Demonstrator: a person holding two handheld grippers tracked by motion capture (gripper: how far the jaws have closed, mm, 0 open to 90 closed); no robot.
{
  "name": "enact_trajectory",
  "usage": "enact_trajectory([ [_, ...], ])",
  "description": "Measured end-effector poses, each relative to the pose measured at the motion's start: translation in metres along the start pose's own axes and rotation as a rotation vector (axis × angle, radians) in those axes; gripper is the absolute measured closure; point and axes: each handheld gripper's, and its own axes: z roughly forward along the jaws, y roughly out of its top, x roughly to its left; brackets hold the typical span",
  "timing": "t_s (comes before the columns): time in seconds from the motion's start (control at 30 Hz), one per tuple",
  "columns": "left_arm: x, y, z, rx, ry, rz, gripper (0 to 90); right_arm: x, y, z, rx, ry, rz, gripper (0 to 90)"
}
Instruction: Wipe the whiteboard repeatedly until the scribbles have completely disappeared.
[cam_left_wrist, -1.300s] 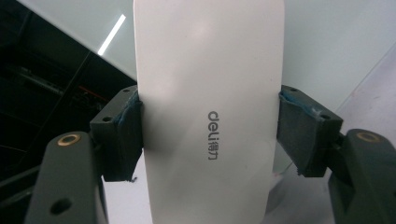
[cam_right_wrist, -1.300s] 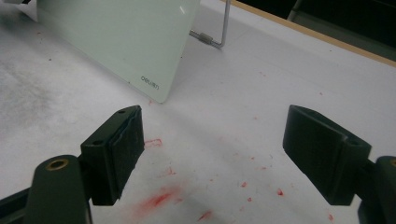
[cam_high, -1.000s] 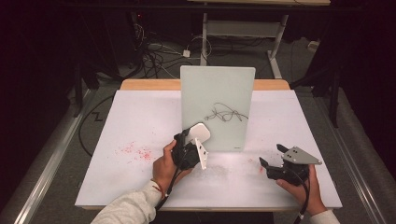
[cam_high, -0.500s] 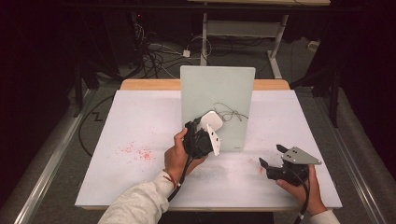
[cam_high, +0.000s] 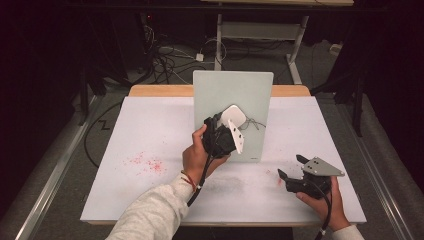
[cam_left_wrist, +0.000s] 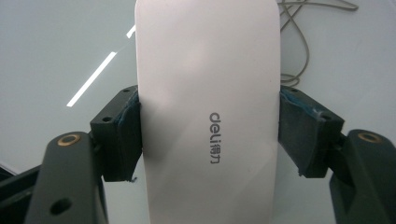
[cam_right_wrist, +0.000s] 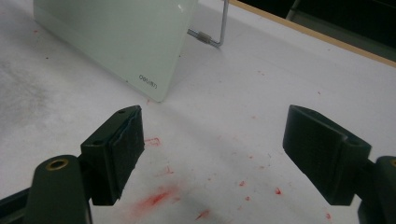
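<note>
High view shows the left gripper (cam_high: 231, 131), clamped on what looks like a whiteboard eraser (cam_left_wrist: 208, 107), now raised onto the glass board (cam_high: 232, 92) toward the scribble (cam_high: 254, 122), probably to wipe it, while the right gripper (cam_high: 292, 176) rests apart.

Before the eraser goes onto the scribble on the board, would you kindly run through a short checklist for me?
1. Left gripper clamped on the white eraser, pads on both sides: ok.
2. Eraser close to the grey scribble on the glass board: ok.
3. Eraser face touching the board: cannot tell.
4. Board propped on its metal stand: ok.
5. Right gripper open, low over the table, apart from the board: ok.
</note>
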Motion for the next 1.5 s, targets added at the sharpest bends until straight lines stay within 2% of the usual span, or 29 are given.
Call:
enact_trajectory([
  [0.1,-0.008,-0.002,0.001,-0.003,0.0,0.013,29.0,0.0,0.0,0.0,-0.001,0.0,-0.004,21.2],
  [0.13,-0.013,-0.003,0.002,-0.011,0.002,0.036,29.0,0.0,0.0,0.0,-0.001,0.0,-0.004,21.2],
  [0.17,-0.025,-0.005,0.004,-0.006,-0.006,0.043,29.0,0.0,0.0,0.0,-0.003,0.002,0.0,21.2],
  [0.23,-0.035,-0.007,0.005,-0.008,-0.007,0.057,29.0,0.0,0.0,0.0,-0.003,0.002,-0.001,21.2],
  [0.4,-0.047,-0.008,0.008,-0.01,-0.018,0.069,28.9,-0.001,0.0,0.0,-0.002,0.003,0.001,21.2],
  [0.47,-0.047,-0.007,0.008,-0.01,-0.023,0.07,28.7,-0.001,0.0,0.0,-0.001,0.001,-0.003,21.2],
  [0.5,-0.043,-0.006,0.007,-0.014,-0.044,0.061,28.7,-0.001,0.0,0.0,-0.001,0.003,-0.003,21.2],
  [0.63,-0.035,-0.003,0.006,-0.021,-0.023,0.059,29.0,-0.001,-0.001,0.0,0.002,0.004,0.002,21.2],
  [0.67,-0.024,-0.001,0.005,-0.031,-0.025,0.031,29.0,-0.001,-0.001,0.0,0.002,0.004,0.005,21.2],
  [0.7,-0.024,-0.001,0.005,-0.031,-0.025,0.031,29.0,-0.001,-0.001,0.0,0.0,0.004,0.002,21.2],
  [0.73,-0.014,0.001,0.003,-0.038,-0.015,0.016,29.0,-0.001,-0.001,0.0,0.0,0.004,0.004,21.2],
  [0.77,-0.014,0.001,0.003,-0.038,-0.015,0.016,29.0,-0.001,-0.001,0.0,0.002,0.004,0.006,21.2],
  [0.8,-0.002,0.003,0.002,-0.045,0.007,-0.012,29.0,-0.001,-0.001,0.0,0.002,0.004,0.005,21.2],
  [0.83,0.004,0.003,0.001,-0.047,0.003,-0.031,29.0,-0.001,-0.001,0.0,0.002,0.004,0.005,21.2],
  [0.87,0.007,0.002,0.0,-0.052,-0.002,-0.045,29.0,-0.001,-0.001,0.0,0.001,0.004,0.001,21.2],
  [0.9,0.007,0.001,0.0,-0.046,0.002,-0.039,29.0,-0.001,-0.001,0.0,0.0,0.003,0.001,21.2],
  [0.97,0.006,-0.001,0.0,-0.043,0.01,-0.03,29.0,-0.001,-0.001,-0.001,0.0,0.0,0.002,21.2],
  [1.13,-0.016,-0.022,0.001,-0.034,0.0,0.001,29.0,-0.001,-0.001,-0.001,-0.001,0.005,0.001,21.2],
  [1.17,-0.016,-0.022,0.001,-0.034,0.0,0.001,29.0,-0.001,-0.001,-0.001,-0.001,0.005,0.001,21.2],
  [1.23,-0.031,-0.035,0.002,-0.024,-0.018,0.027,28.9,-0.001,-0.001,-0.001,0.0,0.006,0.0,21.2],
  [1.33,-0.039,-0.042,0.003,-0.022,-0.027,0.043,28.7,-0.001,-0.001,-0.001,0.001,0.006,0.0,21.2],
  [1.43,-0.04,-0.041,0.003,-0.015,-0.033,0.038,28.6,0.0,-0.001,0.0,0.004,0.007,0.002,21.2],
  [1.5,-0.039,-0.035,0.005,-0.018,-0.045,0.029,28.3,0.0,-0.001,0.0,0.004,0.009,-0.003,21.2],
])
